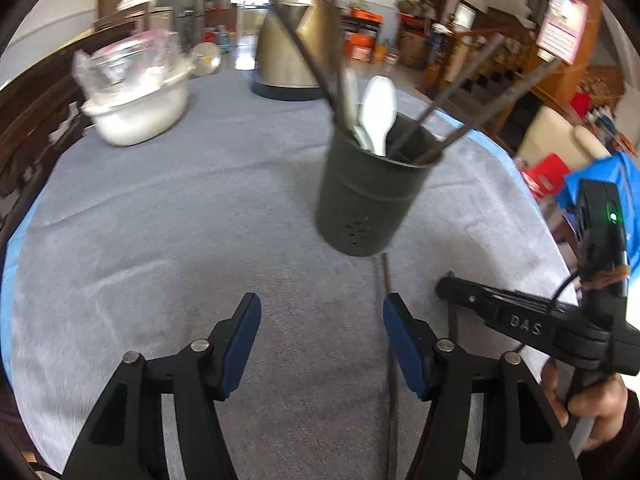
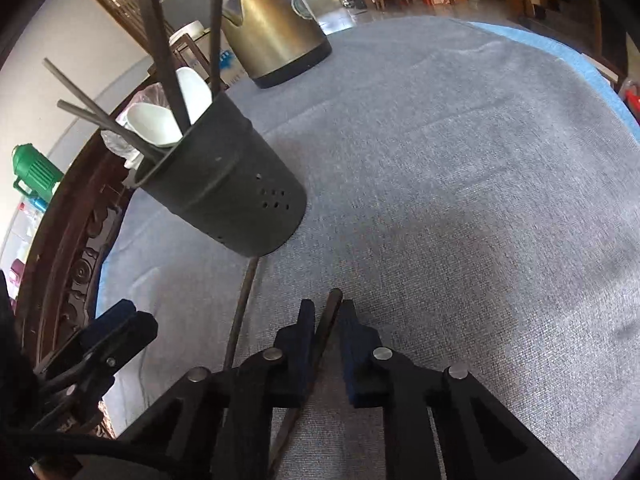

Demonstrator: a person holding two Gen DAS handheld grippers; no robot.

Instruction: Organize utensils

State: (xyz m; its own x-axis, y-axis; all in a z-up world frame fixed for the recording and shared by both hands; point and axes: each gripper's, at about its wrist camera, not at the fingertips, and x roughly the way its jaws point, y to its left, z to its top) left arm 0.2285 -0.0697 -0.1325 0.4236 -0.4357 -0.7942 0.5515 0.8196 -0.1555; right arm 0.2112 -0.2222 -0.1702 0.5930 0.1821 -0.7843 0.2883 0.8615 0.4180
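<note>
The round table (image 1: 168, 208) is covered in a grey woven cloth, with a pale blue underlayer showing along its curved rim and a dark carved wooden edge beyond that. Wide bare cloth lies open to the left of the dark metal cylindrical utensil holder (image 1: 368, 196), and in the right wrist view more bare cloth stretches off to the right of it. The holder is matte, ribbed, with small drain holes near its base; it stands upright near the table's middle and holds white plastic spoons (image 1: 378, 116) and several thin dark chopsticks (image 1: 452, 92) leaning outward. Behind it sit a brass-coloured metal kettle (image 1: 292, 48) and a white bowl wrapped in clear plastic (image 1: 136, 96), well apart. A dark thin chopstick on the cloth (image 2: 242, 312) lies flat, its far end touching the holder's base. The left gripper (image 1: 322, 344) hovers low over the cloth with its blue-padded jaws apart and nothing between them. The right gripper (image 2: 326, 340) has its jaws closed on a second dark chopstick (image 2: 330, 316), just beside the first
</note>
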